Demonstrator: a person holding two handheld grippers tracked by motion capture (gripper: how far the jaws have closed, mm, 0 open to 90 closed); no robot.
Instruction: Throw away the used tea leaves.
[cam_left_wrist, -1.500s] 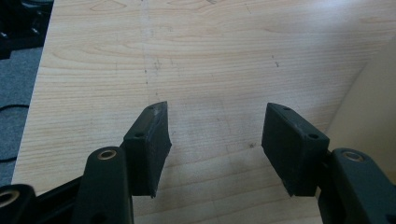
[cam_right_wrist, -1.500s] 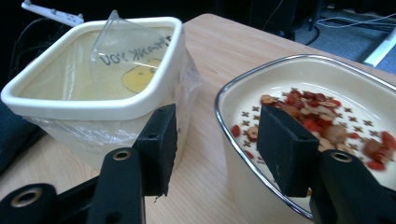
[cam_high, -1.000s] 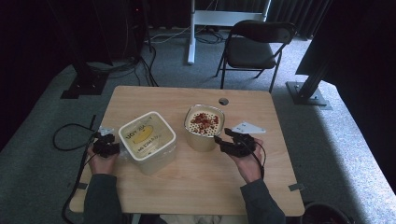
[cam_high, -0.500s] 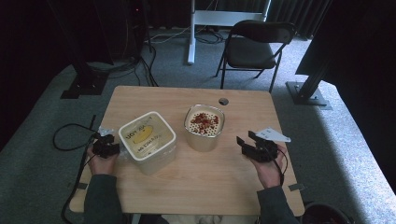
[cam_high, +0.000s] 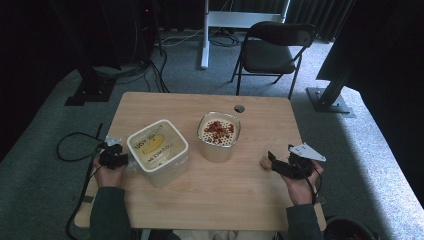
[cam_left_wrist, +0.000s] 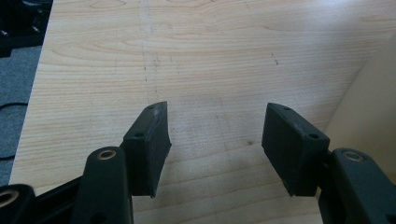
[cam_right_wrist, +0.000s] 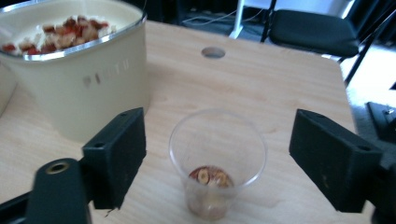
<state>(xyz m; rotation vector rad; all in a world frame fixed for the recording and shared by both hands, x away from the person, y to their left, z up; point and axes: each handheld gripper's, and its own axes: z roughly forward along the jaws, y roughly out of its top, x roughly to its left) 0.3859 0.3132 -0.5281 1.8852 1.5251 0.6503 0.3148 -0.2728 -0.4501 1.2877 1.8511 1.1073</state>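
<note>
While the high view takes in the whole wooden surface (cam_high: 220, 195), the small things on it are hard to read. The right gripper (cam_high: 272, 164) lies near the right edge, and the clear cup (cam_high: 264, 162) at its tip is no more than a small pale blur. The open tin (cam_high: 218, 136) of reddish pieces stands in the middle. The lidded tub (cam_high: 157, 151) stands left of it, with the left gripper (cam_high: 120, 159) right at its near-left side; whether they touch cannot be told, and the tips are hidden.

From the left gripper view, the jaws stand wide apart over bare wood with nothing between them. A cream wall at the right edge is cut off by the frame.

Seen in the right gripper view, the cup (cam_right_wrist: 217, 161) stands upright between the jaws, which have just been opening; both pads are clear of it, so it is released. A few reddish pieces lie in its bottom. The tin (cam_right_wrist: 74, 84) stands behind to the left, cropped by the frame.
</note>
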